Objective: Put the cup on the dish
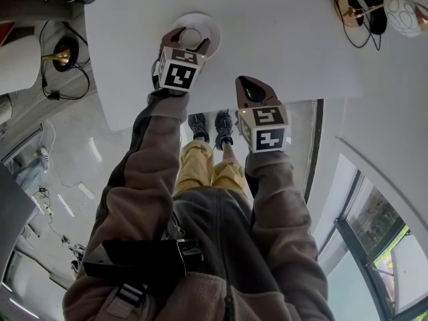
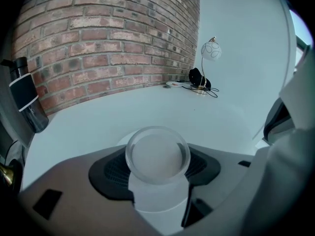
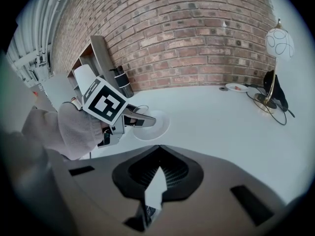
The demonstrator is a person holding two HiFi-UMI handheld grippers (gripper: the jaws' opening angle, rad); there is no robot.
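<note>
Cup [image 2: 157, 154] clamped between my left gripper [image 1: 188, 42] jaws, just above dish [image 1: 210, 29], upper centre. Right gripper [image 1: 249, 89] closed, empty. Cup plain only in left gripper view.

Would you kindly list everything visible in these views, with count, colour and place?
cup: one, clear, between the left claw's jaws, over the dish
dish: one, white, on the table
table: one, white, beneath both claws
lamp: one, white globe on gold stand, table's far right
small plate: one, pale, near the lamp
bottle: one, black, by the wall
brick wall: one, red-brown, behind the table
sleeves: two, grey-brown
left claw: brown, shut on the cup
right claw: brown, shut, empty
</note>
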